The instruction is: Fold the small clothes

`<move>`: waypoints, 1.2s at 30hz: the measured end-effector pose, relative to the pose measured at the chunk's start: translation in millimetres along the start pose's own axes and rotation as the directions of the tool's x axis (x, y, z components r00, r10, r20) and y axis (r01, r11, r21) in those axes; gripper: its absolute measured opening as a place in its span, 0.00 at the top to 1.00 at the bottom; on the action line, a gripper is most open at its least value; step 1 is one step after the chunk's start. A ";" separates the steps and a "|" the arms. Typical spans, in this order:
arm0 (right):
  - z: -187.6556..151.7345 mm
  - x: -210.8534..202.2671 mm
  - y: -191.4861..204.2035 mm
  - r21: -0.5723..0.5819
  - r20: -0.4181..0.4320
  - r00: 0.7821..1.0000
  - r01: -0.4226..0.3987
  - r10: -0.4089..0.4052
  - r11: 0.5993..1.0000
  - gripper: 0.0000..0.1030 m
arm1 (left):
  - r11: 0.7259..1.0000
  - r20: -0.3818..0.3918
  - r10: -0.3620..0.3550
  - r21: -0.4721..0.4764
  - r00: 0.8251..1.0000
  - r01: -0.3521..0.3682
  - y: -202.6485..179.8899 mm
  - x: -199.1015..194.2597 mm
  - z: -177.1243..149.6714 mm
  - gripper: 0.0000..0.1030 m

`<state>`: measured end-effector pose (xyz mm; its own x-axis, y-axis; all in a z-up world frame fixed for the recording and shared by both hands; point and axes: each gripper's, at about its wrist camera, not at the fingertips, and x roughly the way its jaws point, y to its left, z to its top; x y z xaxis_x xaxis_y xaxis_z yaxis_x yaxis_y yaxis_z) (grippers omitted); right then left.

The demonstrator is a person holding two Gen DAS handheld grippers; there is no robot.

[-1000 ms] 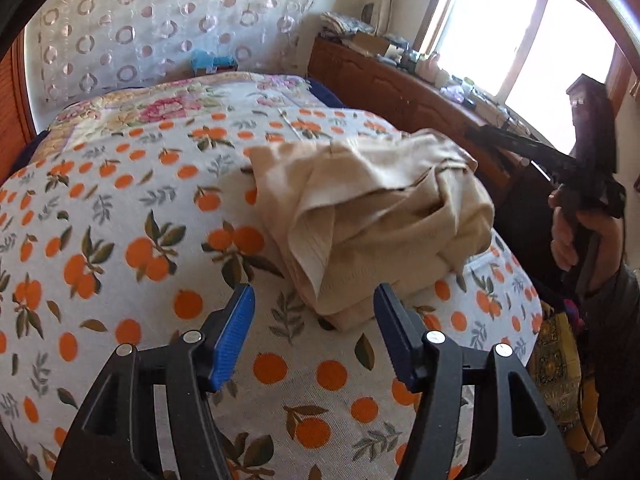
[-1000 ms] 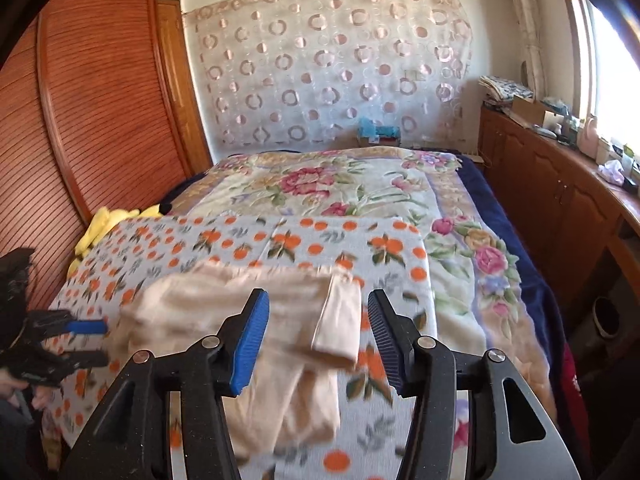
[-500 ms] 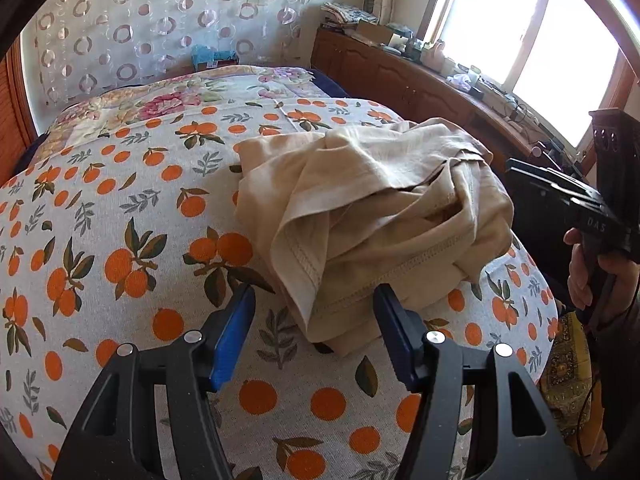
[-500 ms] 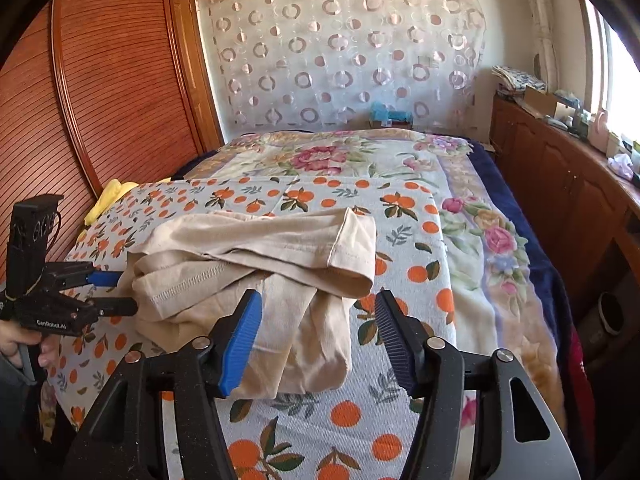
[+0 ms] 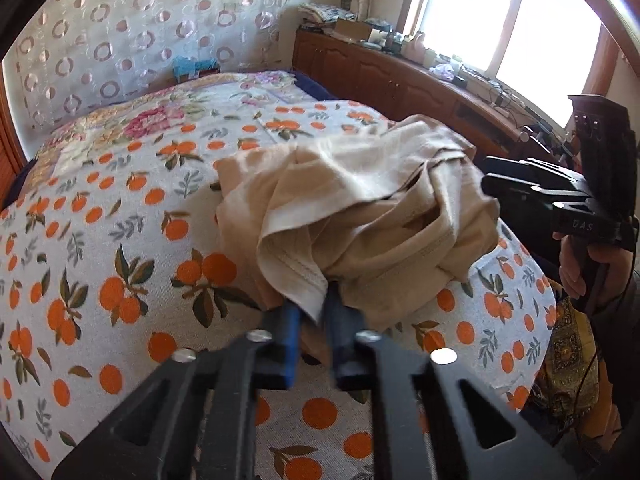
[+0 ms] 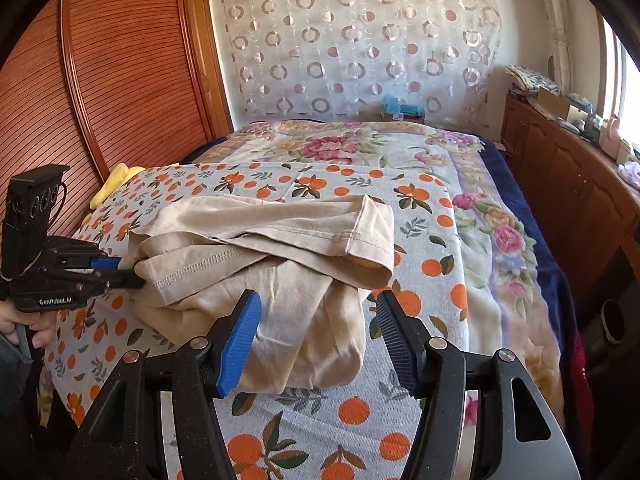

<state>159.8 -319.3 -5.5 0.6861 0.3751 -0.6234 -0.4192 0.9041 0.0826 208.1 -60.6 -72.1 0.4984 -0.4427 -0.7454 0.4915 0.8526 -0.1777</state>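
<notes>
Inspection finds the folding barely begun. The beige garment (image 6: 264, 276) lies in a crumpled heap on the orange-print sheet (image 6: 420, 412), which serves as the reference here; the heap sits toward that sheet's near end, well short of the floral bedspread (image 6: 360, 148) beyond it. No neat fold is visible: layers overlap at random, a stitched hem runs across the top, and one sleeve-like flap lies loose toward the sheet's window side. The left gripper (image 5: 312, 320) is clamped on a hemmed edge of the garment at the heap's near-left side, blue pads pressed together with cloth pinched between them; the right wrist view confirms its tip buried in the fabric edge. The right gripper (image 6: 318, 340) hovers over the heap's near edge on the sheet with jaws spread wide and nothing between the pads. Judged outstanding: securing a second edge, spreading the garment flat on the sheet, then every fold. Judged complete: one grip only.
</notes>
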 end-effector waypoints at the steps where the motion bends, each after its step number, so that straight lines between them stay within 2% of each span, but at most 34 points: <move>1: 1.9 0.2 0.3 -0.006 0.002 1.000 -0.004 0.004 1.000 0.40 | 1.000 0.013 -0.012 0.006 1.000 0.012 -0.5 -4.0 3.4 0.96; 3: 4.4 1.8 1.3 -0.014 0.008 1.000 -0.010 0.010 1.000 0.40 | 0.999 0.032 -0.040 0.010 0.999 0.040 -0.3 -11.3 13.3 0.96; 7: 10.2 4.8 0.5 -0.017 0.021 0.999 -0.027 0.027 0.999 0.40 | 0.999 0.110 -0.047 -0.004 0.993 0.048 11.5 -26.9 44.1 0.97; 12: 21.6 12.2 -2.2 -0.023 0.030 0.999 -0.031 0.032 0.999 0.40 | 0.997 0.165 -0.009 -0.079 0.986 0.022 47.8 -20.1 83.9 0.97; 15: 25.1 22.1 -6.7 -0.037 0.005 1.000 -0.029 0.029 0.999 0.40 | 0.990 0.161 0.007 -0.142 0.987 0.016 75.1 -2.9 98.0 0.97; 18: 25.4 29.2 -14.4 -0.032 -0.043 0.998 -0.036 0.034 0.999 0.40 | 0.983 0.124 0.010 -0.184 0.992 0.013 93.3 20.9 97.3 0.97; 21: 21.8 36.7 -19.9 -0.038 -0.086 0.995 -0.054 0.050 0.998 0.40 | 0.982 0.095 0.000 -0.188 0.995 0.018 97.6 38.0 90.5 0.97; 26: 42.4 63.1 -23.2 -0.037 -0.125 0.987 -0.107 0.102 0.994 0.40 | 0.979 0.077 -0.011 -0.200 0.997 0.026 101.1 49.0 87.6 0.97; 27: 48.1 66.9 -23.4 -0.041 -0.117 0.986 -0.124 0.119 0.991 0.45 | 0.979 0.077 -0.013 -0.201 0.997 0.028 101.4 48.8 87.8 0.97; 29: 60.2 78.2 -24.2 -0.052 -0.131 0.980 -0.161 0.153 0.986 0.93 | 0.979 0.075 -0.017 -0.203 0.997 0.032 101.8 49.4 89.7 0.97; 32: 80.2 90.0 -32.7 -0.064 -0.102 0.988 -0.125 0.118 0.990 0.96 | 0.979 0.086 -0.013 -0.202 0.996 0.030 101.7 45.7 92.7 0.97; 36: 105.0 101.6 -53.3 0.007 -0.038 0.999 -0.006 0.007 1.000 0.96 | 0.975 0.101 0.007 -0.222 0.995 0.015 107.0 40.6 92.9 0.97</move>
<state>314.3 -307.9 8.4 0.6600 0.3729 -0.6522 -0.4196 0.9031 0.0917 347.3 -13.2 -61.6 0.5719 -0.4622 -0.6777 0.3283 0.8861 -0.3273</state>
